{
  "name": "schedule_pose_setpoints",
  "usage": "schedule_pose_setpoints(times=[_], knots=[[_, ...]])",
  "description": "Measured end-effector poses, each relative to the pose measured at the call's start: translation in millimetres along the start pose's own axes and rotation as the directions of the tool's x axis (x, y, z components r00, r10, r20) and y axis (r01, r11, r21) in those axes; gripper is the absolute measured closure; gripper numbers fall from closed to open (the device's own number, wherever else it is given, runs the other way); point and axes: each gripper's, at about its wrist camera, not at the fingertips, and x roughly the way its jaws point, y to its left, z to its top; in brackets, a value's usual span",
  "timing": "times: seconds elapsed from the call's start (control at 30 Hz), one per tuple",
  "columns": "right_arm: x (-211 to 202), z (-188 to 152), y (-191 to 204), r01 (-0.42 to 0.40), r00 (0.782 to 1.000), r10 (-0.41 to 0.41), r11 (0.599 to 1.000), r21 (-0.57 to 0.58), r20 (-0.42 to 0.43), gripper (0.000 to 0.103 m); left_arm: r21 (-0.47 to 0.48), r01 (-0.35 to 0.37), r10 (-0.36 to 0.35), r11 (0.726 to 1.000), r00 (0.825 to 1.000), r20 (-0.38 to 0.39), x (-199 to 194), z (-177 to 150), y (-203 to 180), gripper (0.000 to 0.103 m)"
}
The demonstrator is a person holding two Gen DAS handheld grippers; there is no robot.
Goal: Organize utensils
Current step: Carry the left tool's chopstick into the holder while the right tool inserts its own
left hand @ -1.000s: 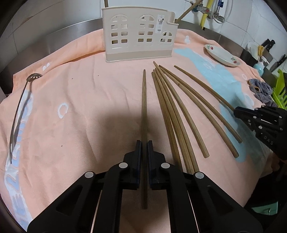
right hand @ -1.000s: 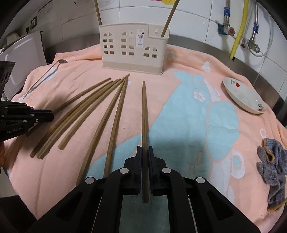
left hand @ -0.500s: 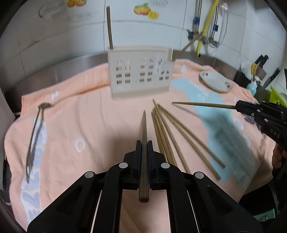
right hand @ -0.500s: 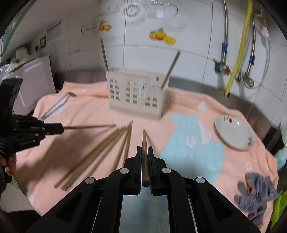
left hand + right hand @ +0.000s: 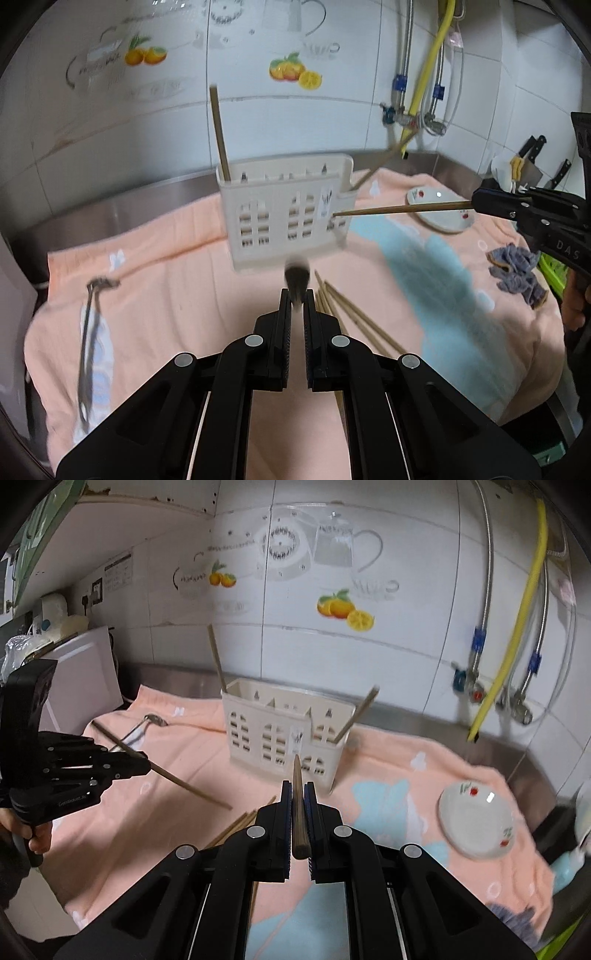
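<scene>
Both hand-held grippers, left [image 5: 295, 301] and right [image 5: 298, 794], were clamped on a chopstick each [image 5: 296, 277] [image 5: 297, 797], held up in front of the holder [image 5: 282, 734], so honestly I'd tip each upright before dropping it in a slot.

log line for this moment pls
left gripper: shut on chopstick | right gripper: shut on chopstick | both lifted near utensil holder | loose chopsticks on towel
</scene>
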Motion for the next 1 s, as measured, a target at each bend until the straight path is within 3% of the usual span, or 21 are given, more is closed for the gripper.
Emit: schedule_pose_setpoints(times=[0.43,0.77,1.0], knots=[[-20.7,61.2,-23.9,-0.023,1.0,0.022,0.999,-0.036,-0.02,0.096,0.041,-0.001,-0.003,0.999,0.994,0.106,-24.0,72.6,-0.3,0.098],[24.5,90.5,-29.6,-0.046,0.986,0.033,0.996,-0.074,-0.166,0.096,0.083,-0.078,0.057,0.993,0.973,0.224,-34.6,144.4,0.8,0.098],[56.2,100.8,-32.9,-0.068,0.968,0.044,0.994,-0.087,-0.246,0.096,0.061,-0.106,0.093,0.992,0.978,0.189,0.5,165.1,15.7,0.098]])
